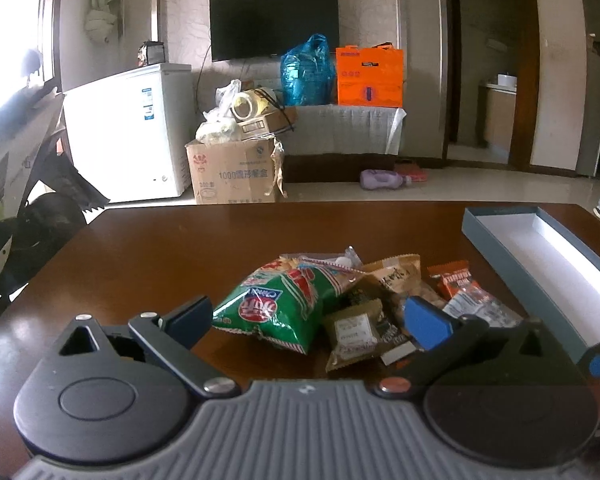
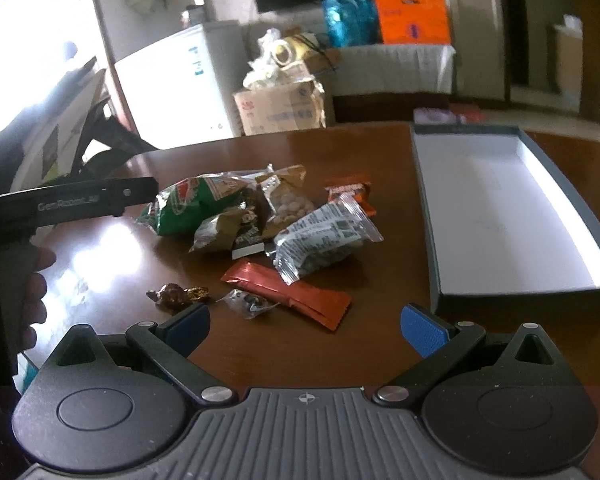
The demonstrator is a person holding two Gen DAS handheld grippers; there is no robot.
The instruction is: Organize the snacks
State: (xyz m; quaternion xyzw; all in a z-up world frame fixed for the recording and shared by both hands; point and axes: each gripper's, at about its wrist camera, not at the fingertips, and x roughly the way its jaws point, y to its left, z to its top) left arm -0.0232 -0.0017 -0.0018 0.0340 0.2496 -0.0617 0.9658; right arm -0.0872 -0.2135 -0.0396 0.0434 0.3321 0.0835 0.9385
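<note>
A pile of snacks lies mid-table: a green chip bag (image 1: 276,304) (image 2: 188,204), an olive packet (image 1: 354,332) (image 2: 216,234), a tan nut bag (image 1: 396,280) (image 2: 286,196), an orange packet (image 1: 454,280) (image 2: 350,192) and a clear printed bag (image 2: 324,240). Nearer the right gripper lie a red-brown bar (image 2: 288,294), a brown wrapped candy (image 2: 178,294) and a small clear candy (image 2: 248,304). An open grey-blue box (image 2: 496,208) (image 1: 540,264) with a white inside stands to the right. My left gripper (image 1: 308,320) is open just before the pile. My right gripper (image 2: 306,330) is open, nothing between its fingers.
The brown wooden table (image 1: 160,248) (image 2: 380,344) carries everything. The left gripper's body and the hand holding it (image 2: 32,280) show at the left of the right wrist view. Beyond the table stand a white freezer (image 1: 132,136), a cardboard carton (image 1: 232,172) and a covered bench (image 1: 348,128).
</note>
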